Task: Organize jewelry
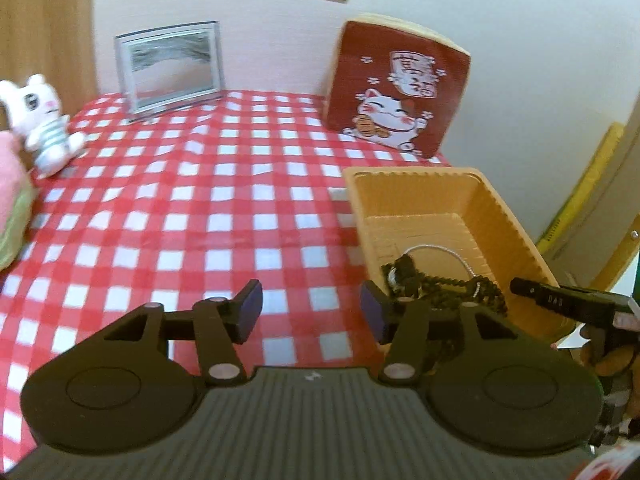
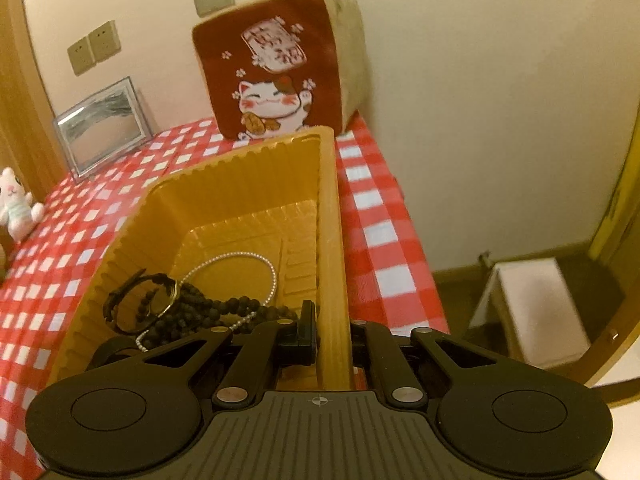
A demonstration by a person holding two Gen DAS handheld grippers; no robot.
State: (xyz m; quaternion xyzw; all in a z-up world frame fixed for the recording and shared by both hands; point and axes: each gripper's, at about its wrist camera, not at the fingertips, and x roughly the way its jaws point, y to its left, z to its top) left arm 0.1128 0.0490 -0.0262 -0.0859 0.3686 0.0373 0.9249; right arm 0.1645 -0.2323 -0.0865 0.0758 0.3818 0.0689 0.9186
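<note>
Red-and-white checked cloth covers the desk, a lucky-cat cushion propped at the wall behind. Jewelry sits piled in the yellow tray: black bead strand, pearl string, a dark bracelet. Right gripper has its jaws clamped on the tray's right wall. Left gripper hangs over bare cloth beside the tray, jaws wide, nothing between them.
</note>
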